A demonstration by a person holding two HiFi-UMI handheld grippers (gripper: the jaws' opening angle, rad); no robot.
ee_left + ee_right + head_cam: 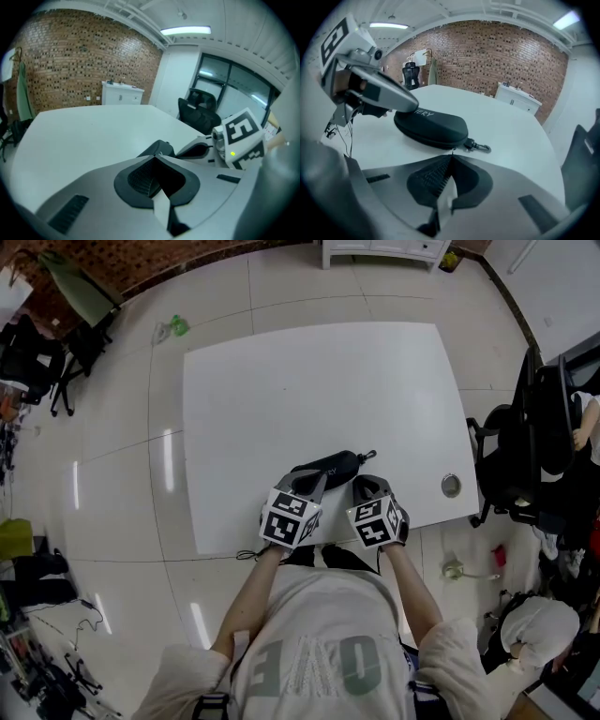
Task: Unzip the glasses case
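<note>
Low in the middle of the head view, the glasses case [328, 465] lies flat on the white table [281, 381], zipped shut by the look of it, its metal clip [367, 457] pointing up and right; the left gripper [315, 481] hangs over the case's left end with its jaws pressed together on nothing; the right gripper [366, 484] is likewise closed and empty, its tip just short of the clip end. To do this well, the left should pin the shell down; the right must part its jaws, find the small zip pull near the clip, pinch it squarely, then draw it along the seam, low and steady, lest the case skid.
</note>
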